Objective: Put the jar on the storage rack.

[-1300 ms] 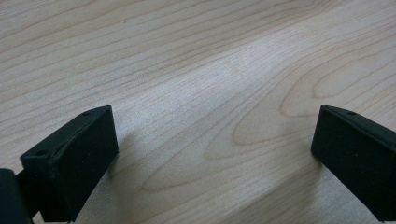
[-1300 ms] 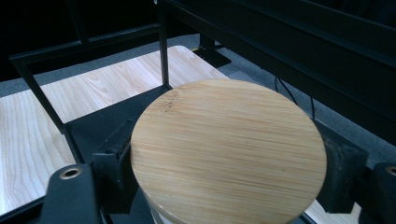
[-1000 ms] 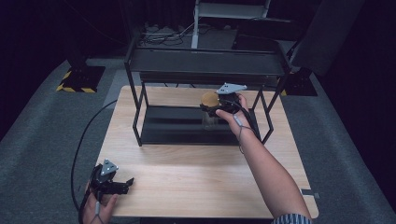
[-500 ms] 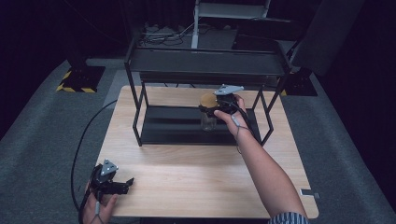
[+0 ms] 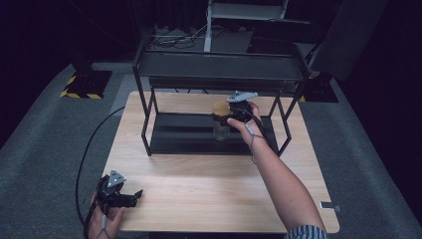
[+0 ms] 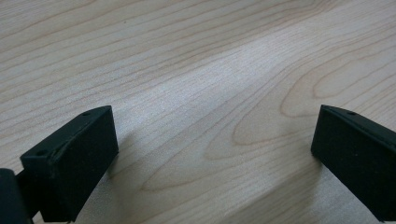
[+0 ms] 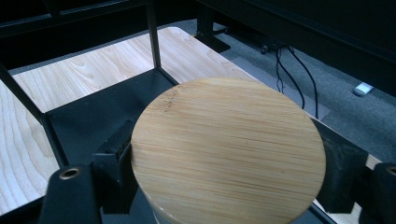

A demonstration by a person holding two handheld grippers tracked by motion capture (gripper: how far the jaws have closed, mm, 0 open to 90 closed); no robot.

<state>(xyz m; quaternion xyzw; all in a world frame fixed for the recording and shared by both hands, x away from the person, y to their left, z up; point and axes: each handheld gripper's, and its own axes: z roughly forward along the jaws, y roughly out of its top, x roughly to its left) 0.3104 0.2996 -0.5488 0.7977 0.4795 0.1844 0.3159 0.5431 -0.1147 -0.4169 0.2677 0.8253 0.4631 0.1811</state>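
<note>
A clear glass jar (image 5: 221, 128) with a round bamboo lid (image 7: 229, 149) is at the black rack's lower shelf (image 5: 184, 134), near its right half. I cannot tell whether the jar rests on the shelf or hangs just above it. My right gripper (image 5: 219, 116) is shut on the jar just under the lid, with one black finger (image 7: 109, 168) on each side. My left gripper (image 5: 130, 197) lies at the table's front left corner. Its jaws stand wide apart over bare wood (image 6: 212, 140), holding nothing.
The black metal rack (image 5: 219, 74) stands on the far half of the wooden table (image 5: 209, 194), with a top shelf above the lower one and thin corner posts (image 5: 145, 130). Cables trail off the table's left side. Grey carpet surrounds the table.
My right gripper has edged slightly left and lower with the jar. The left gripper has stayed where it was.
</note>
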